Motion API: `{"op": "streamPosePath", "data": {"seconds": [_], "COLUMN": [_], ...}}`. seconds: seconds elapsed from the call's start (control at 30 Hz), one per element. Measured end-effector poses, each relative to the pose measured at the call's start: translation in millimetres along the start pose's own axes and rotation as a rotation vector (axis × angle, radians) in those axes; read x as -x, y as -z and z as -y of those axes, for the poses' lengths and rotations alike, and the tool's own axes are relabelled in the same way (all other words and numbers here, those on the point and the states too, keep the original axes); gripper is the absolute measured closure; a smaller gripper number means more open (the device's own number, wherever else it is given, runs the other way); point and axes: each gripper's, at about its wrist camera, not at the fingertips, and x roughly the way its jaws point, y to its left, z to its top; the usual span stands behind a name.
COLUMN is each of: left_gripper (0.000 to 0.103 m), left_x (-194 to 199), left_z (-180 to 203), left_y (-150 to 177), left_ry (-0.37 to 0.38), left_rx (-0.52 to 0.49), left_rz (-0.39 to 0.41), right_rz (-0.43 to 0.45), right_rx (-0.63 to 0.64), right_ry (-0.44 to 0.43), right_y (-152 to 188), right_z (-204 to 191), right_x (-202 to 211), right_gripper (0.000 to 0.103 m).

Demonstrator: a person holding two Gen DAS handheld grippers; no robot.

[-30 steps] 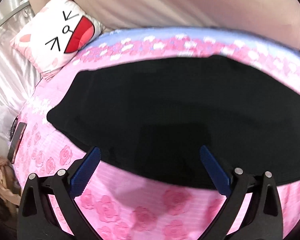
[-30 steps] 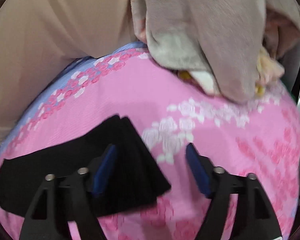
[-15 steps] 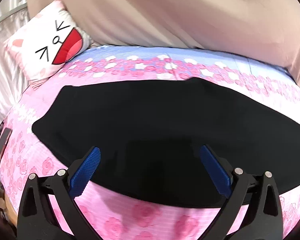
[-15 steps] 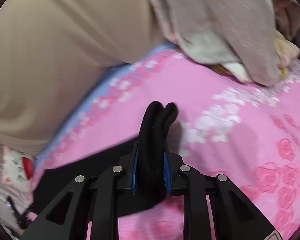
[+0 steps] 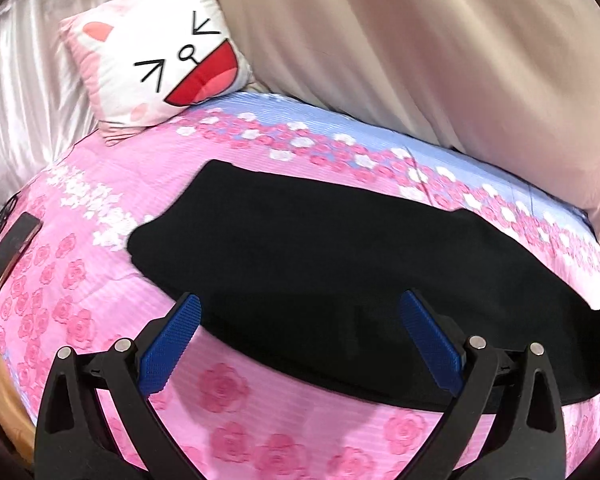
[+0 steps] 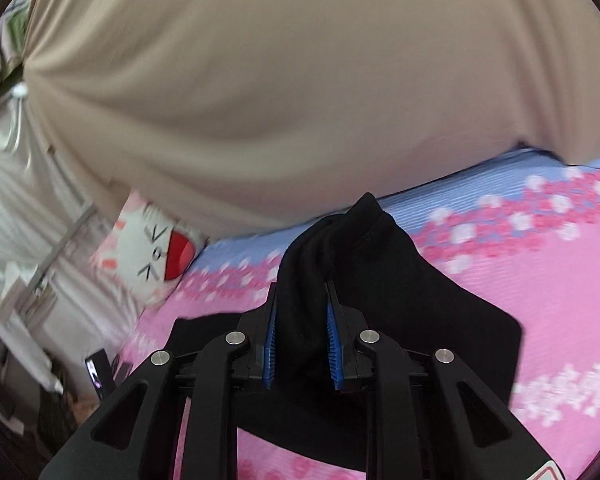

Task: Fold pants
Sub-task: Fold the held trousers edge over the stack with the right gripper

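at 6 o'clock of the right view, the right gripper (image 6: 300,344), open a second ago, now pinches one end of the long black fabric pants (image 5: 340,264) and lifts it, so a fold is starting. the rest lies flat on the pink rose-print bedsheet (image 5: 220,396). the left gripper (image 5: 300,340) hovers spread wide and empty over the near edge. bare sheet at 9 o'clock gives room; the white cat-face pillow (image 5: 156,60) sits at 11.

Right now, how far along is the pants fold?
Done: the black pants lie flat along the pink floral bedspread, apparently already halved lengthwise. In hand: the right gripper is shut on one end of the pants, lifted off the bed; the left gripper is open over the near edge, holding nothing. Left: carry the lifted end across to the other end, release, and possibly fold again.
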Motion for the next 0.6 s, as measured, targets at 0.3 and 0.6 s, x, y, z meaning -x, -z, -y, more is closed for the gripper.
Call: {"op": "streamPosePath", "data": {"seconds": [0.3, 0.6], "left_gripper": [0.005, 0.005], "left_x": [-3, -14], "left_z": [-49, -69], "left_y": [-1, -1], "left_ry": [-0.010, -0.012], "left_rx": [0.086, 0.126], "left_rz": [0.002, -0.018], "right_rz": [-0.232, -0.379], "right_rx": [0.064, 0.087], "right_ry": [-0.035, 0.001], "right_y": [51, 104], "right_z": [-49, -53], "right_x": [-113, -172], "right_gripper": [0.084, 0.083]}}
